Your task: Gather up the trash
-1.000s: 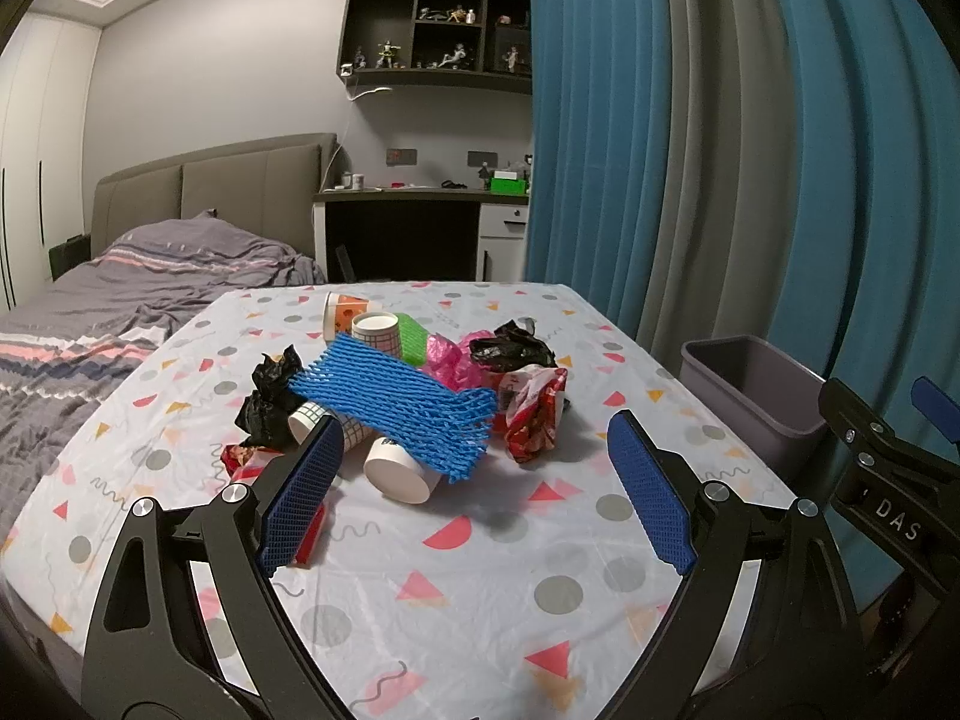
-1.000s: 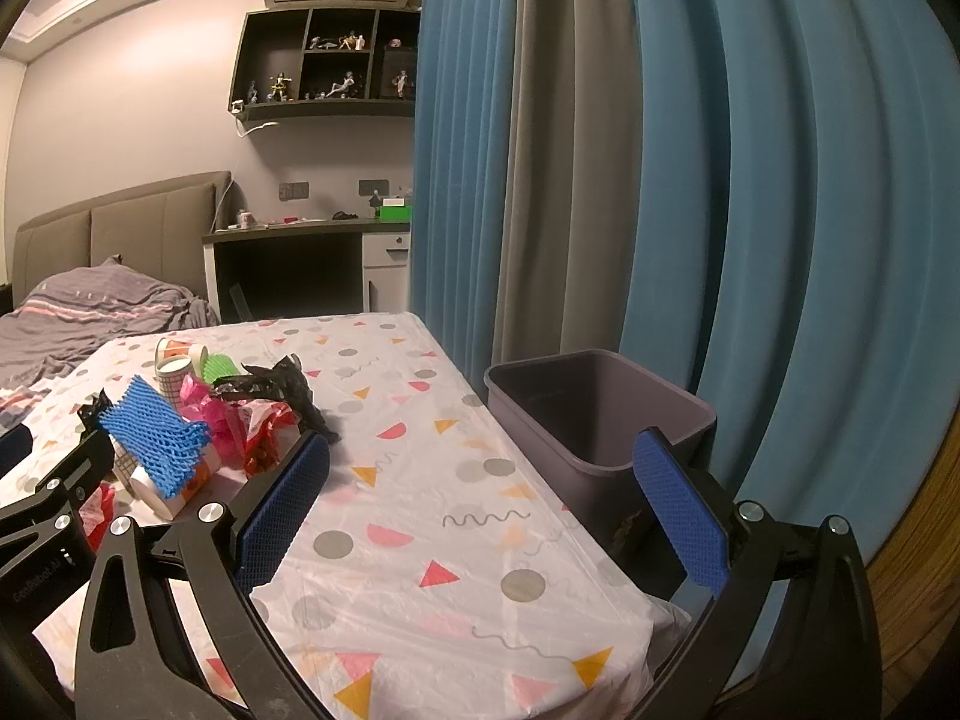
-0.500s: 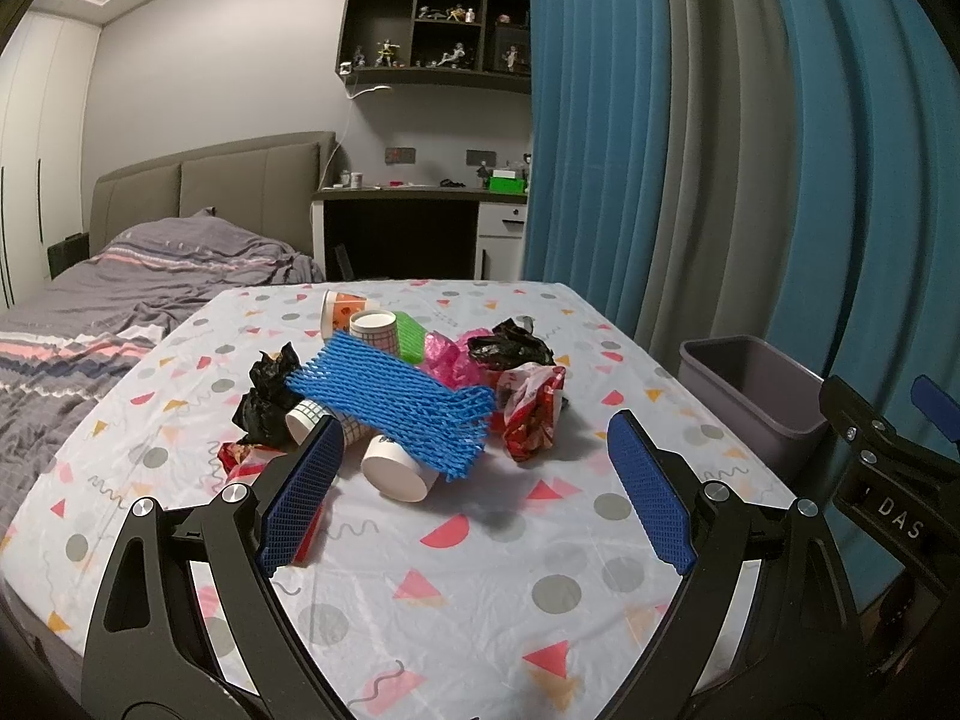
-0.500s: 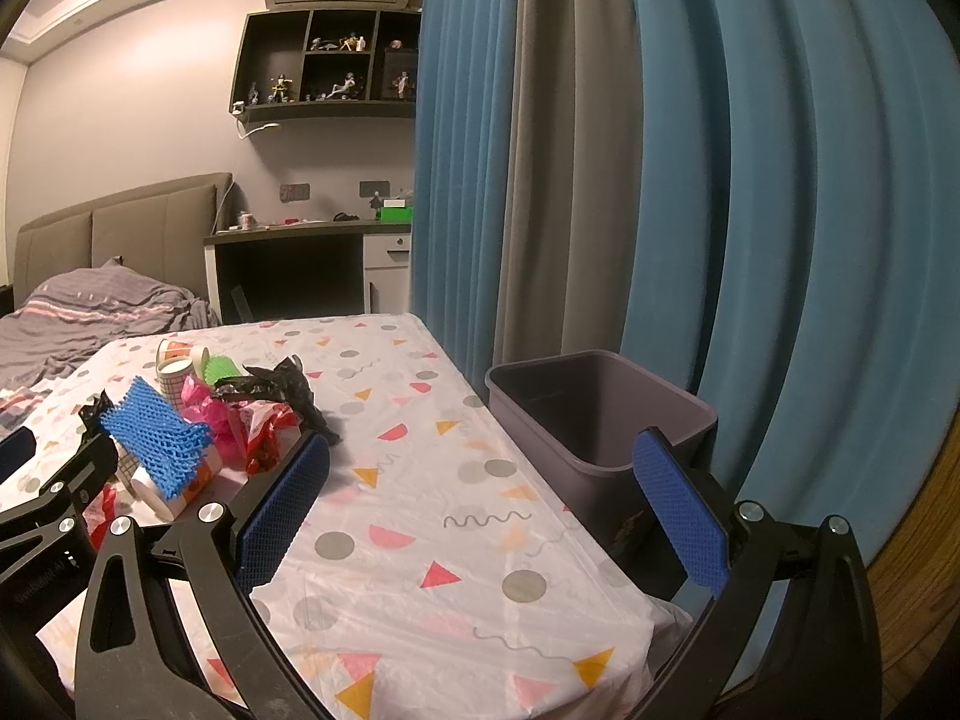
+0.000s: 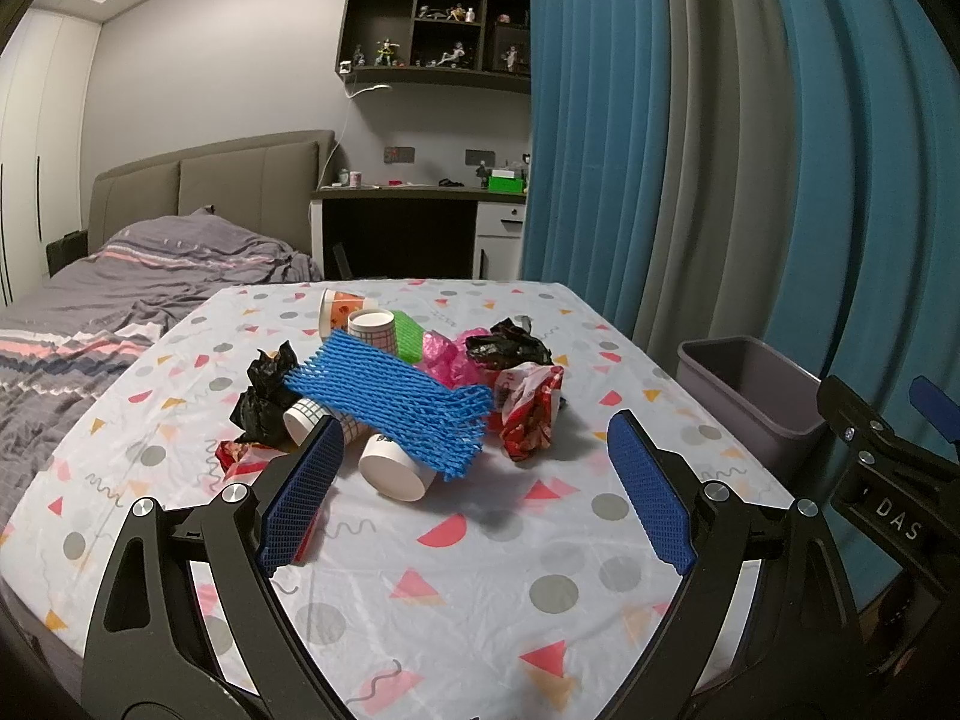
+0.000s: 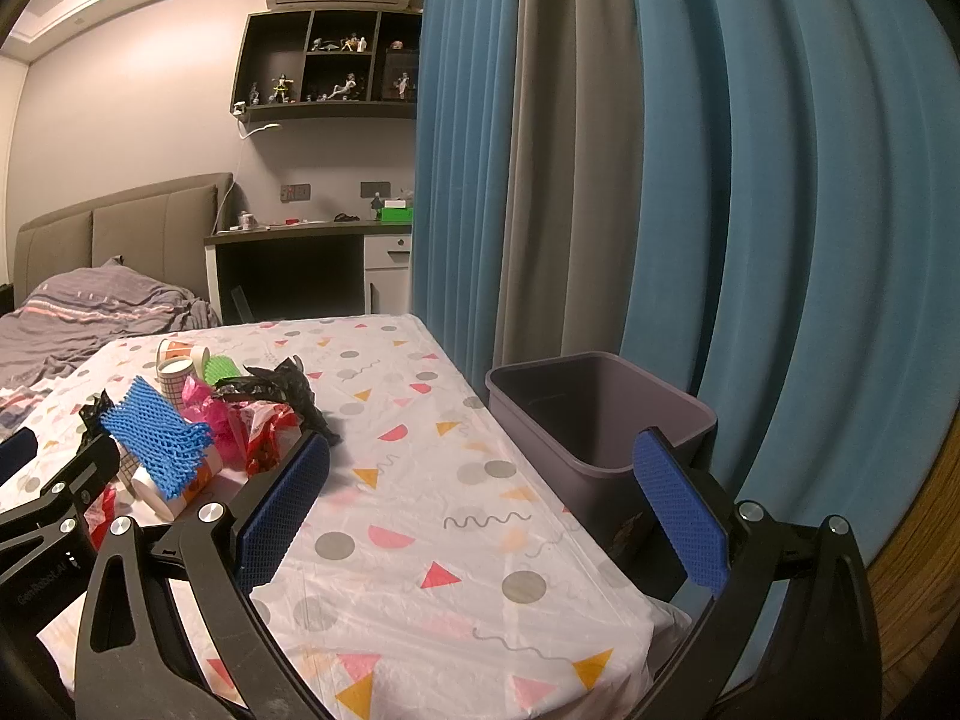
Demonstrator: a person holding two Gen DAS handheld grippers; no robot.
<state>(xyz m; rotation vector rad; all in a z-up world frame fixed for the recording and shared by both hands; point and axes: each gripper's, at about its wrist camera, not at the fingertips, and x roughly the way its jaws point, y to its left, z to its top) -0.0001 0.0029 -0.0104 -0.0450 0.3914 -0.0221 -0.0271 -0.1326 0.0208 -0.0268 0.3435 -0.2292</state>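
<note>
The left wrist view looks forward between its own tongs (image 5: 474, 495) from low above the near edge of the desk (image 5: 480, 570), facing the trash pile (image 5: 396, 396) close ahead, with the bed (image 5: 120, 312) and shelf (image 5: 432, 30) beyond. The right wrist view sits further right, at similar height, looking along its tongs (image 6: 480, 507) over the desk's (image 6: 420, 528) right edge toward the bin (image 6: 600, 420) and curtain (image 6: 750, 180). Both views share the pile (image 6: 198, 426), the bin (image 5: 750, 390), the bed (image 6: 90, 312), the shelf (image 6: 324, 60) and the curtain (image 5: 750, 150). Each view catches the other tongs at its side edge.
</note>
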